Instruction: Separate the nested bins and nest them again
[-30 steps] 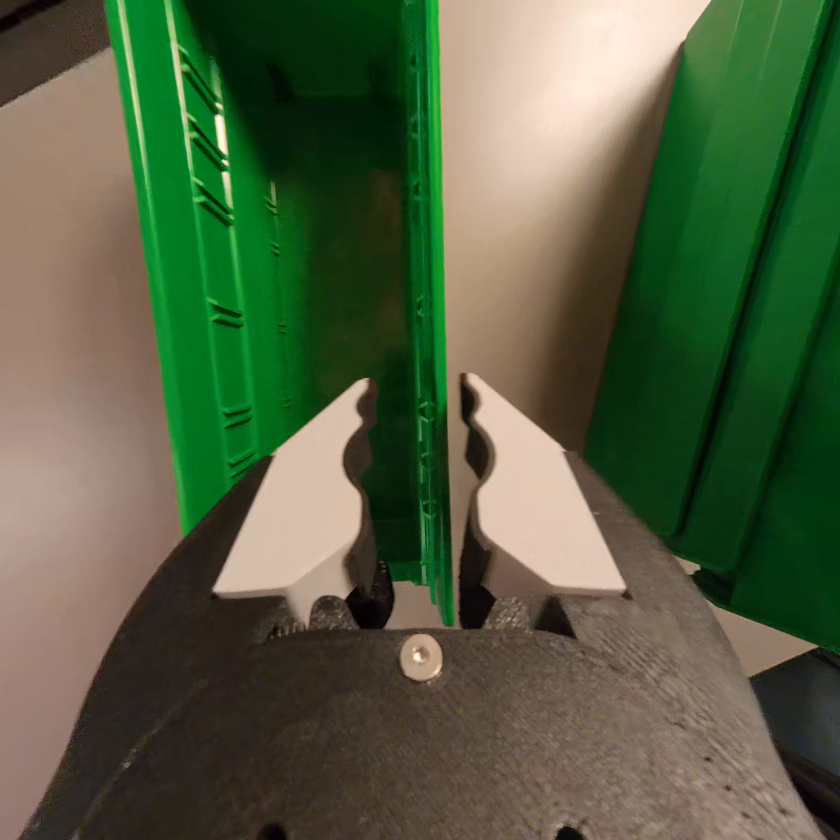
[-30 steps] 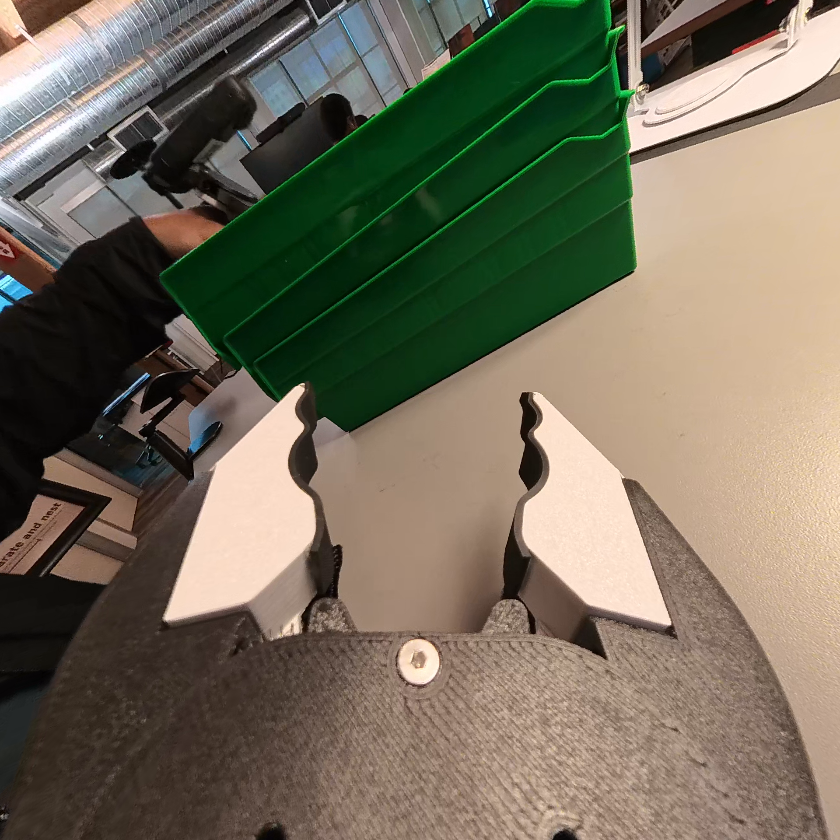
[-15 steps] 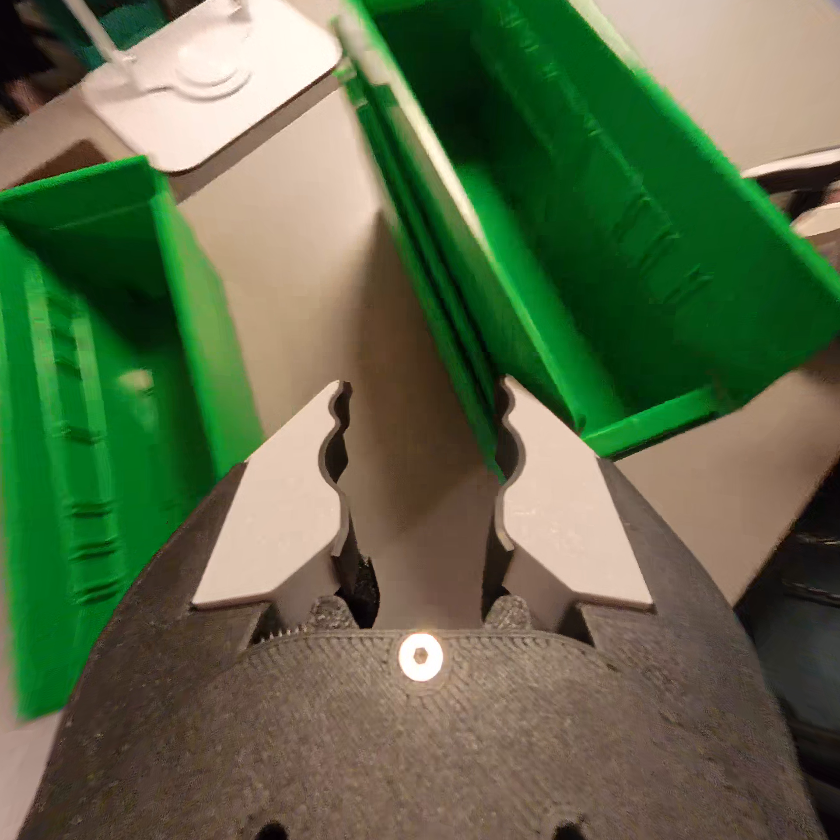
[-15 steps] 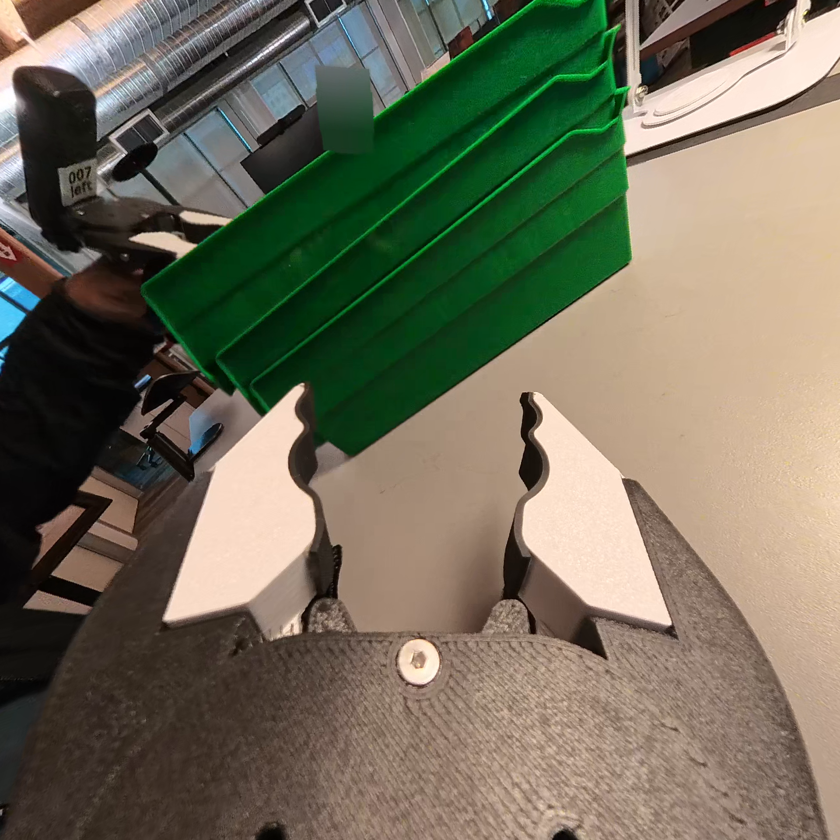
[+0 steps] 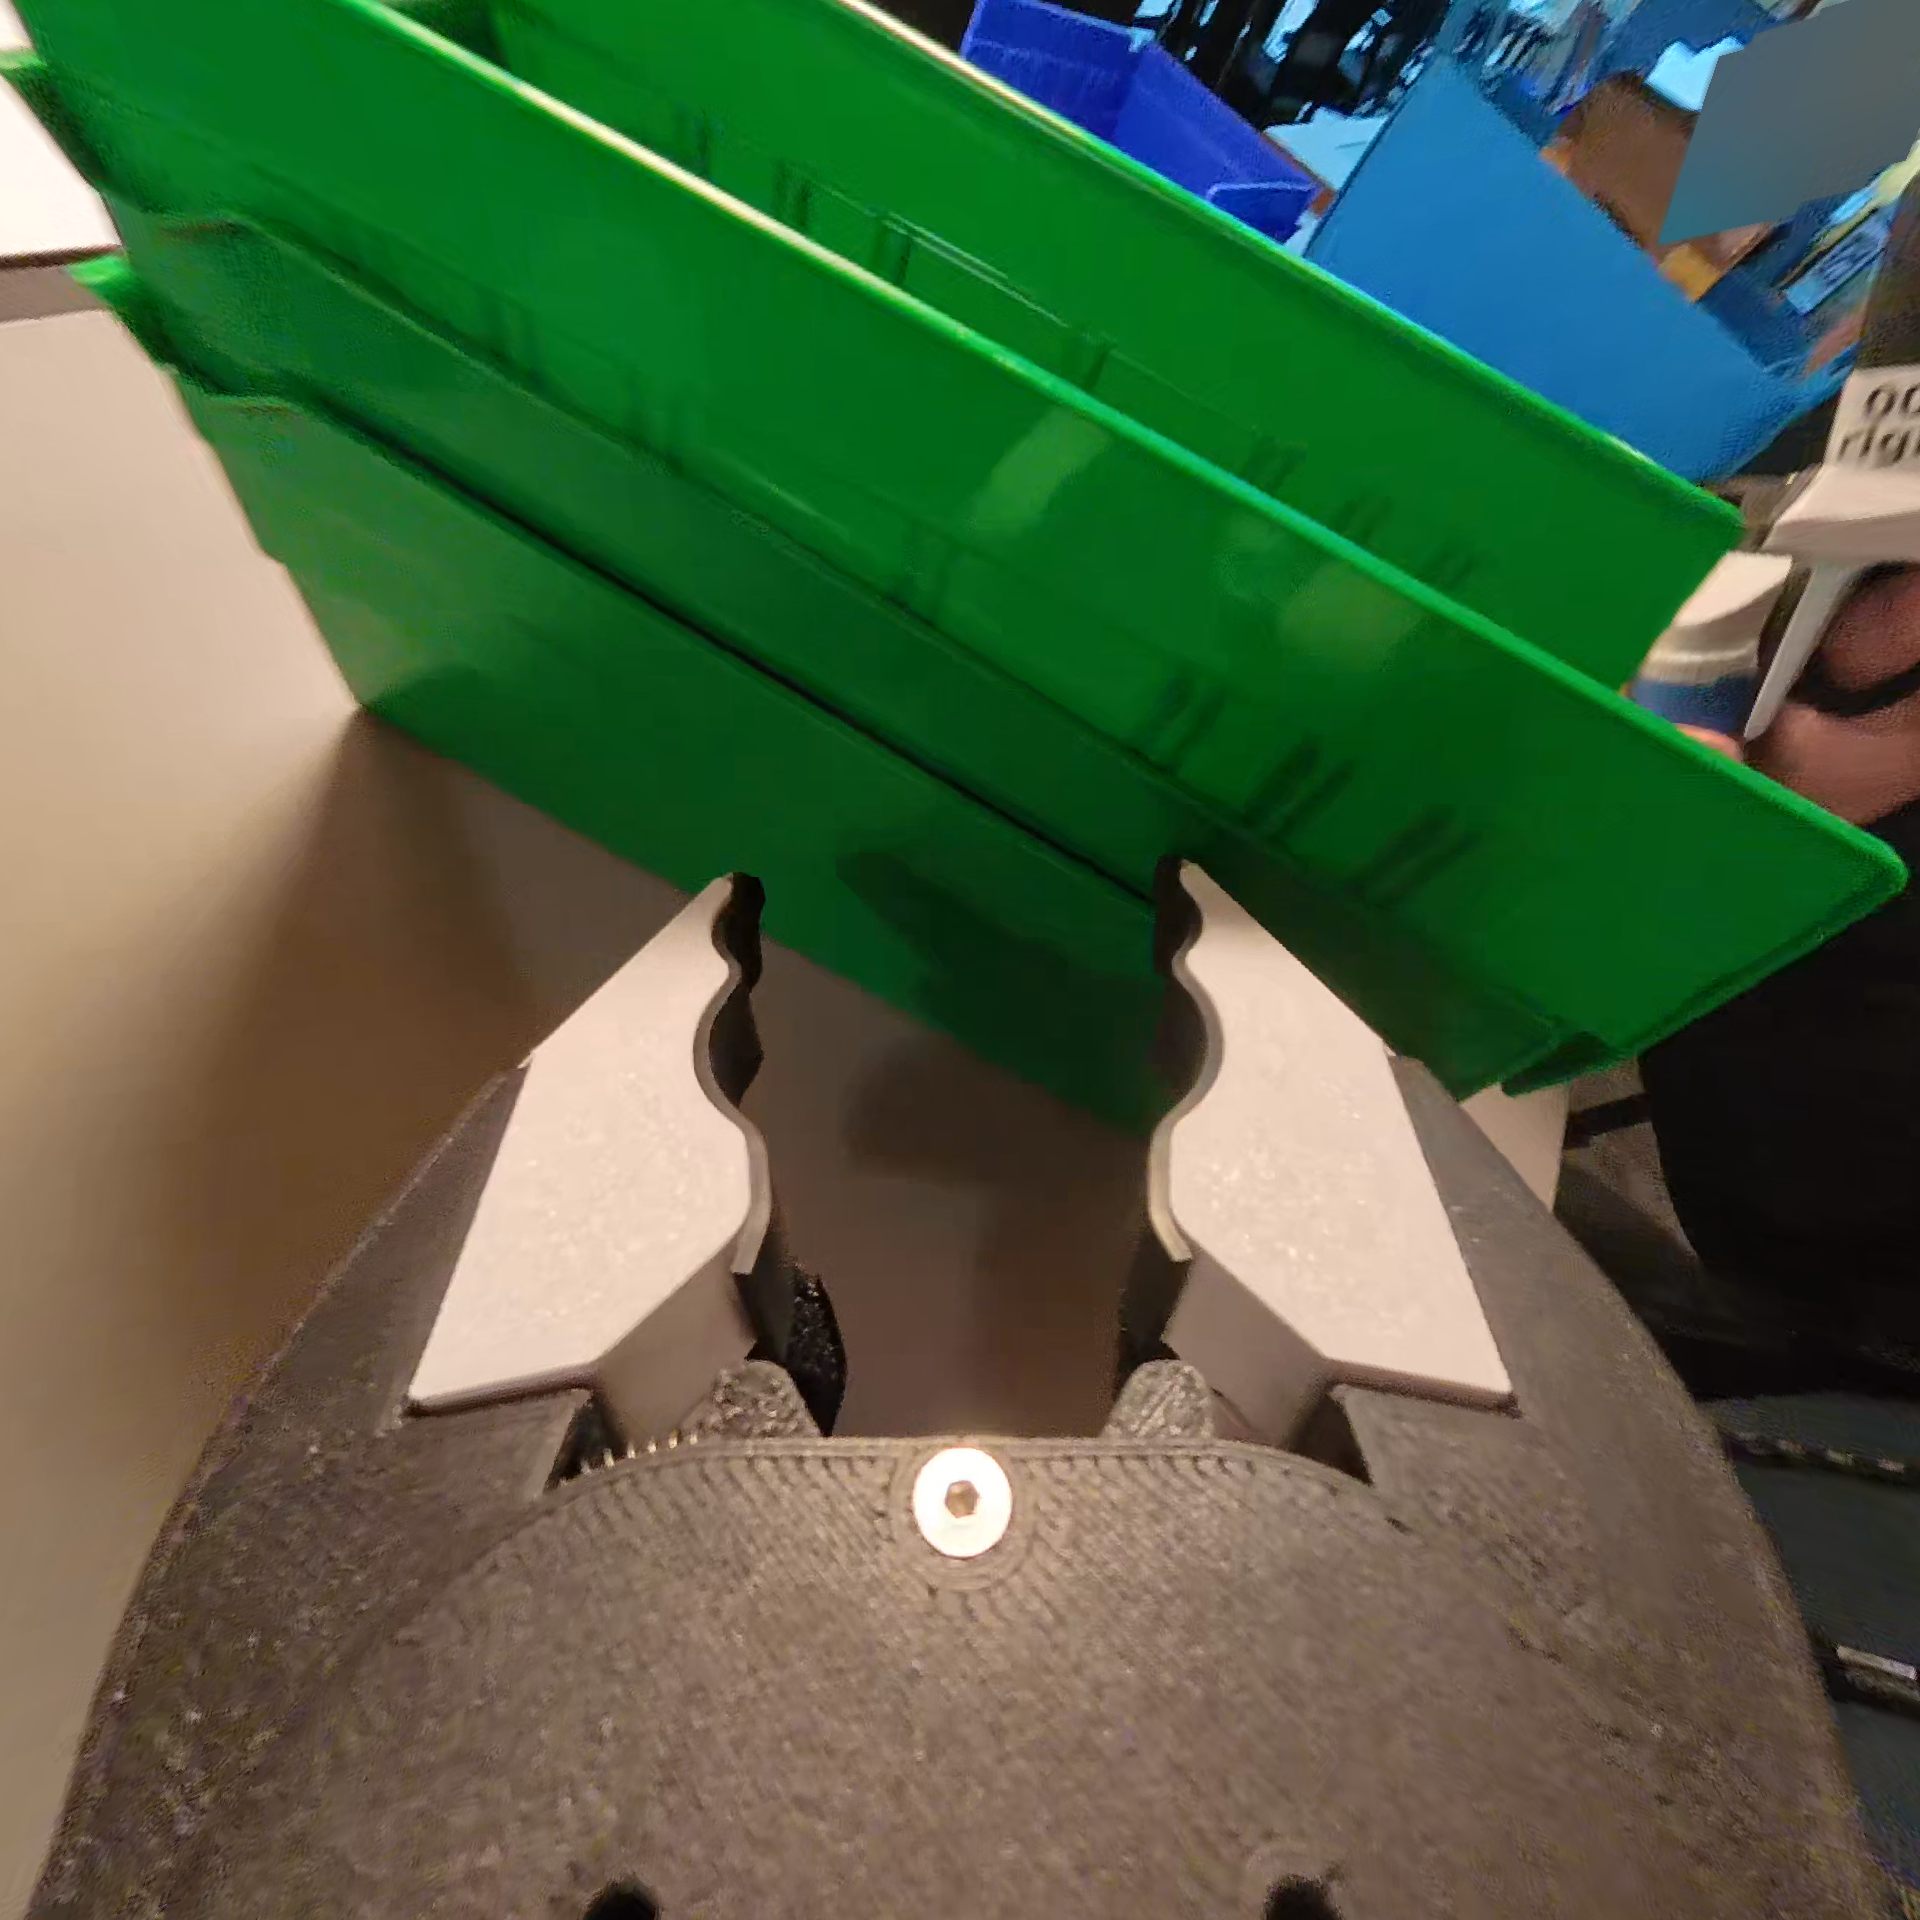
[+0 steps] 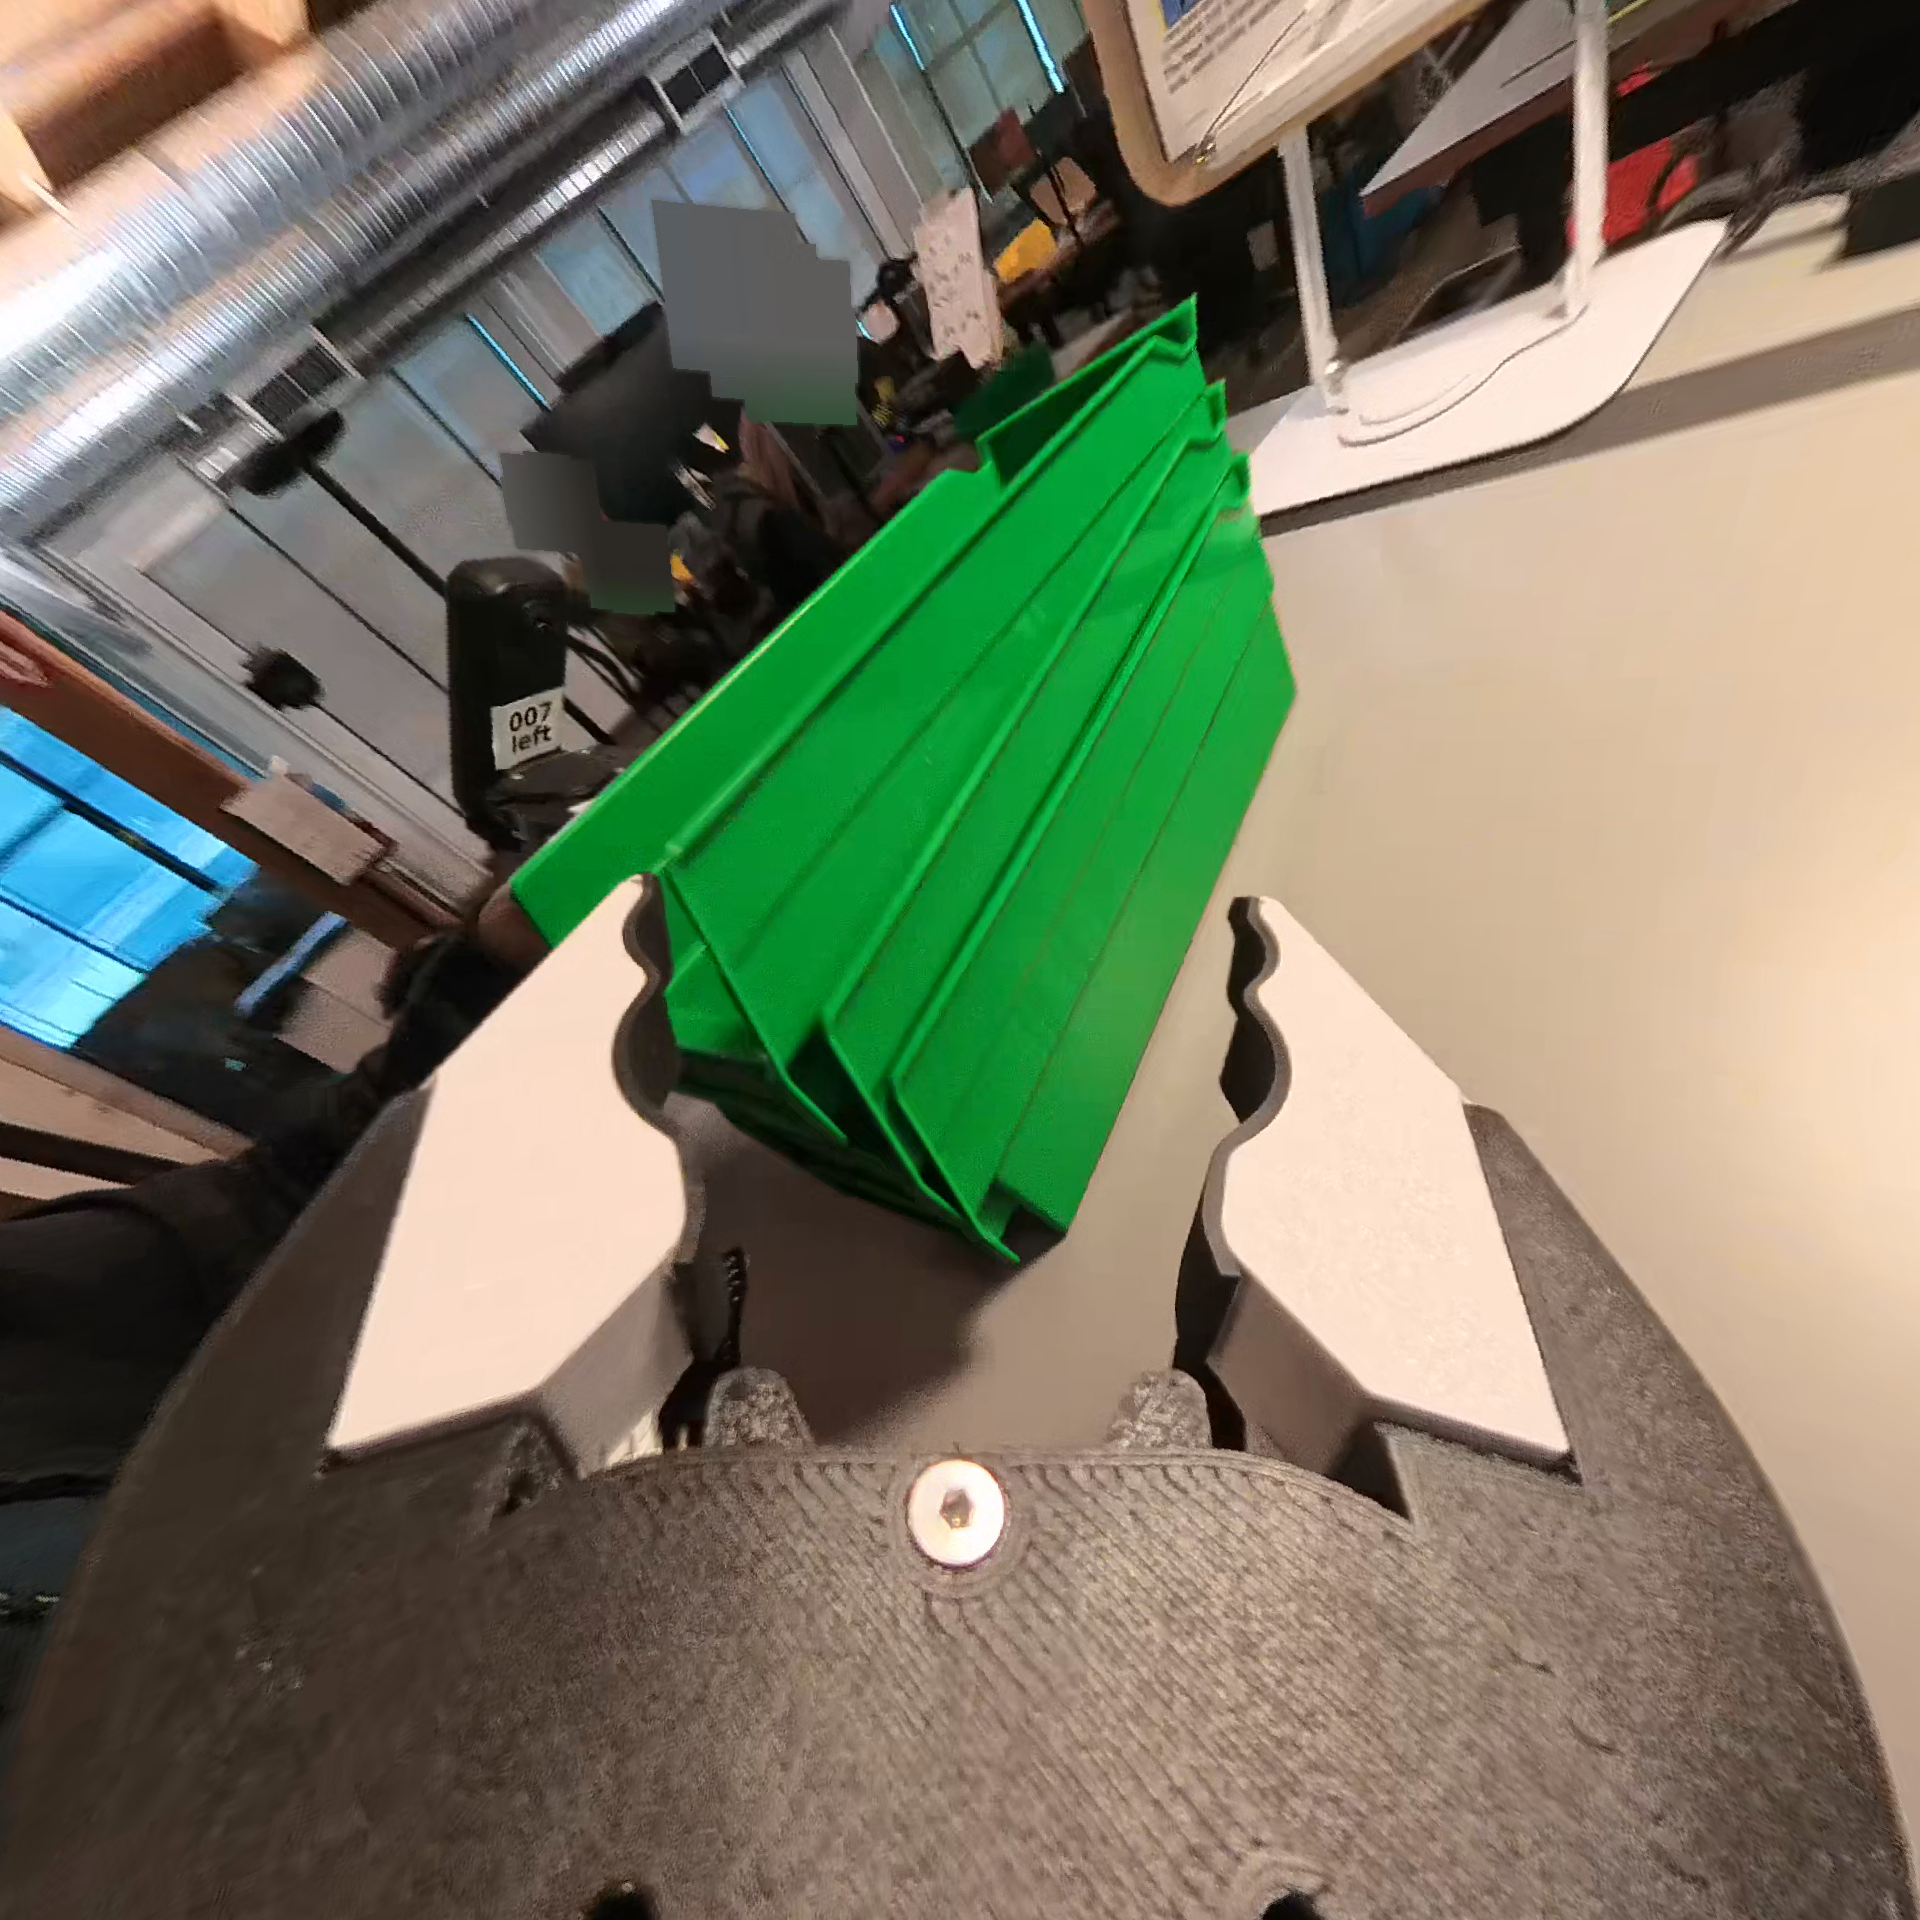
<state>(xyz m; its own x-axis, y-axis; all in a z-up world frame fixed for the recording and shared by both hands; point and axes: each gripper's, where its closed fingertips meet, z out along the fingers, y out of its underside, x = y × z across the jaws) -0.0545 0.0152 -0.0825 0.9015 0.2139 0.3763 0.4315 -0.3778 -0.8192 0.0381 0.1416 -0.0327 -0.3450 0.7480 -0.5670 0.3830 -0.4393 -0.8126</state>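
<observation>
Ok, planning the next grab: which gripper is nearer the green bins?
Right gripper, narrowly: green bins' corner reaches between its open fingers. Left gripper's fingertips just reach their long side.

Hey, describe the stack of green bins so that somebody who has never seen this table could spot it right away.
Start from the pale beige table that fills the scene. On it stands a stack of green bins, long plastic trays nested one inside another with their rims stepped like a fan. It is the only bright green thing there; the white stand base behind it is flat.

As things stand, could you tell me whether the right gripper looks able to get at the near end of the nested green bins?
Probably yes: the right gripper is open, the nested green bins lie straight ahead on the table, and nothing stands between.
</observation>
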